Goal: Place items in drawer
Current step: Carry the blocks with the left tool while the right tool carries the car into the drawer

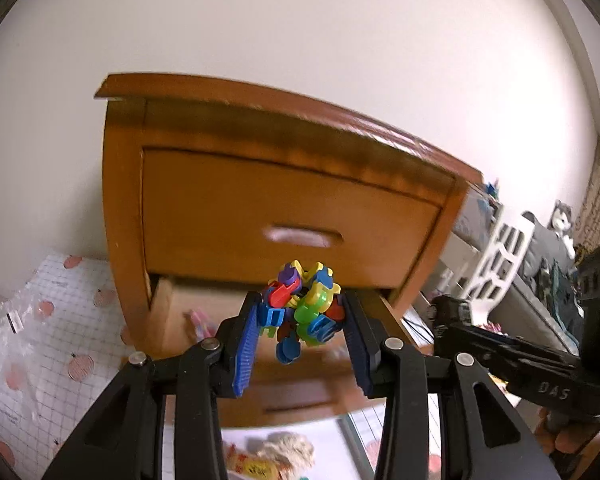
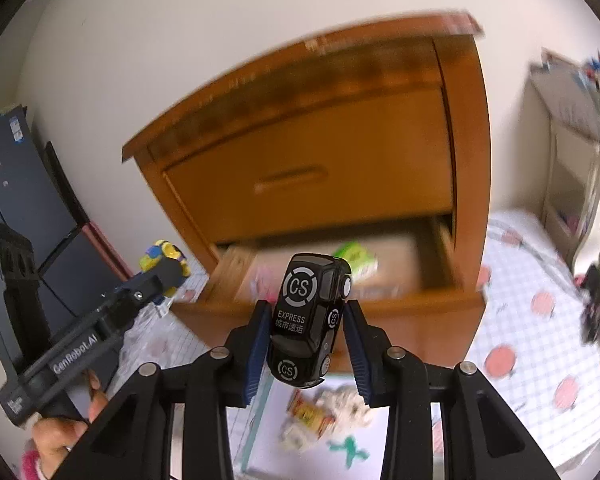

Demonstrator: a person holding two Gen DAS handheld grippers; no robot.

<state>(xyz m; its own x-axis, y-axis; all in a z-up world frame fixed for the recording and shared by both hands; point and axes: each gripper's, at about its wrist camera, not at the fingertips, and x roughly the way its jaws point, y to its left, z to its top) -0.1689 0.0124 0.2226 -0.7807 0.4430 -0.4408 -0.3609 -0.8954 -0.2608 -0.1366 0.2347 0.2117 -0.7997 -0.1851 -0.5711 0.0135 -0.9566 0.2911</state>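
Left tongs (image 1: pixel 300 316) pinching a plastic toy cluster (image 1: pixel 304 308), right tongs (image 2: pixel 306 336) pinching a black toy car (image 2: pixel 306 316); lower drawer (image 2: pixel 340 276) open, both drops left.

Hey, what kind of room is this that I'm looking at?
Probably a bedroom or child's room at home: a wooden nightstand against a plain wall, a plush toy nearby, and small toys scattered on a patterned floor mat.
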